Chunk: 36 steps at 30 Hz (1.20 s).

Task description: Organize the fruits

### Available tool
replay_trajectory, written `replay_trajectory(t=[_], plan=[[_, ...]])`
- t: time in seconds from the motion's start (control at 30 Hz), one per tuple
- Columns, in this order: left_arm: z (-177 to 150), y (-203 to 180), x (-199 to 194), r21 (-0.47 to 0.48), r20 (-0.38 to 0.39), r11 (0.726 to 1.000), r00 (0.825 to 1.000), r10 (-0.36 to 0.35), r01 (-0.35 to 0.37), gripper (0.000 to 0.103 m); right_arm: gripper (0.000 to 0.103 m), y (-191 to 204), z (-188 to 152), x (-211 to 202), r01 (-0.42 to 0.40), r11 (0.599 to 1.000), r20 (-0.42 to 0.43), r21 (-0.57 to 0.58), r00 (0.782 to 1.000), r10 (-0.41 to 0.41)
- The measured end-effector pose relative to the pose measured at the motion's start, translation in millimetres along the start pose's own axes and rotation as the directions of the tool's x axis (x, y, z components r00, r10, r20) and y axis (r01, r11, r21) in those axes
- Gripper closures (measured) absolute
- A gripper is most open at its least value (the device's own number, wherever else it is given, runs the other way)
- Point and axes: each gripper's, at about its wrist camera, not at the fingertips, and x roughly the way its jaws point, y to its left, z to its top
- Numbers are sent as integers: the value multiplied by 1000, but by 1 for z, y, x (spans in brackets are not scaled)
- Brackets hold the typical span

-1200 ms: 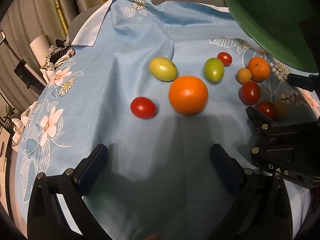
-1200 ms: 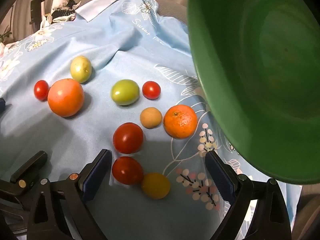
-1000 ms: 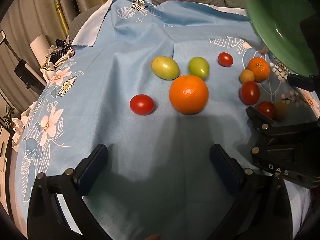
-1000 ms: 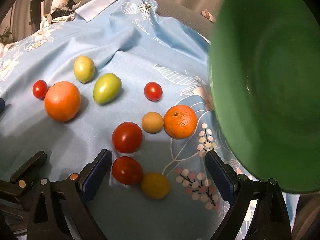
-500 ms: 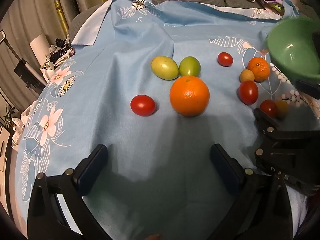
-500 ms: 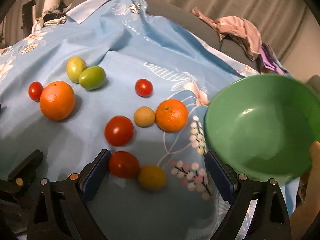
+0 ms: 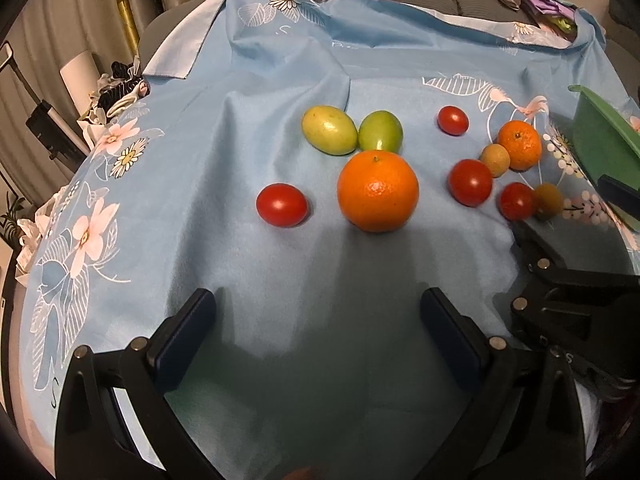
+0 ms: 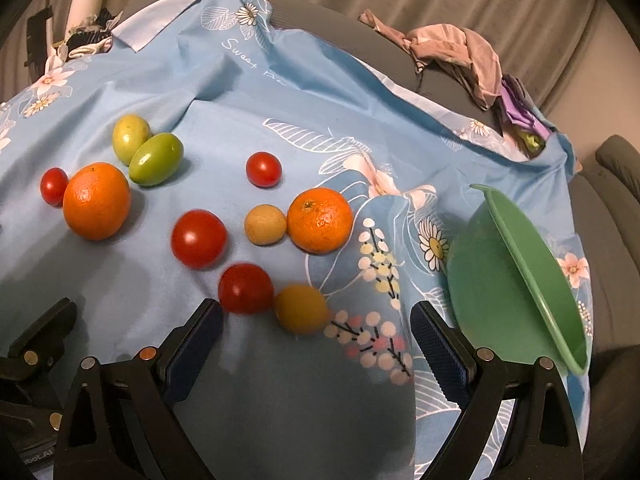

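Observation:
Several fruits lie loose on a blue flowered cloth (image 7: 248,264). A large orange (image 7: 377,191) is in the middle, with two green fruits (image 7: 329,130) touching behind it and a red tomato (image 7: 282,205) to its left. To the right lie a mandarin (image 8: 320,219), a tan fruit (image 8: 265,224), red tomatoes (image 8: 199,238) and a yellow fruit (image 8: 301,308). A green bowl (image 8: 516,276) sits tilted on the cloth at the right. My left gripper (image 7: 318,334) is open and empty, short of the orange. My right gripper (image 8: 316,340) is open and empty, close to the yellow fruit.
The cloth (image 8: 304,92) covers a grey sofa; it has folds at the back. A heap of clothes (image 8: 460,56) lies at the back right. Clutter and a white roll (image 7: 80,76) stand off the cloth's left edge. The right gripper's body (image 7: 576,308) shows beside my left one.
The green bowl came down from close in front of the cameras and now rests tilted on the cloth at the right. One green fruit rolled left against the other. Both grippers stayed put.

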Motion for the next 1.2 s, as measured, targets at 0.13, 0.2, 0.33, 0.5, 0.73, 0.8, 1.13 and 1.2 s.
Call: replay_trajectory(t=[0.13,0.2,0.33,0.5,0.73,0.8,1.13,1.2], plan=[[2,3,1,-20,-24,999,999,-28,27,1,9,-1,-2,1,-9,1000,-8,18,1000,9],[4,9,-1,-54,-33,997,998,-61,59,5,9,-6,-3,2,-50,998,-19,42,998,51],[9,27,-17,-154,-1,976,987,-159,157,6,8,-22,-5,9,-257,957,-86,138,959,270],[17,43,-40,-189,65,967,984,-163,173,6,8,-44,0,-7,-350,907,-20,234,931,364],[27,57,-46,-257,72,927,962,-263,273,13,14,-52,29,-33,-487,838,30,245,868,495],[35,56,-51,-250,77,926,959,-273,284,15,24,-46,44,-36,-481,855,16,193,873,487],[76,36,-25,-207,50,906,929,-367,369,33,47,-66,66,-13,-494,841,48,221,867,497],[75,26,-9,-196,8,905,923,-384,378,41,54,-69,69,-1,-492,839,29,233,866,500]])
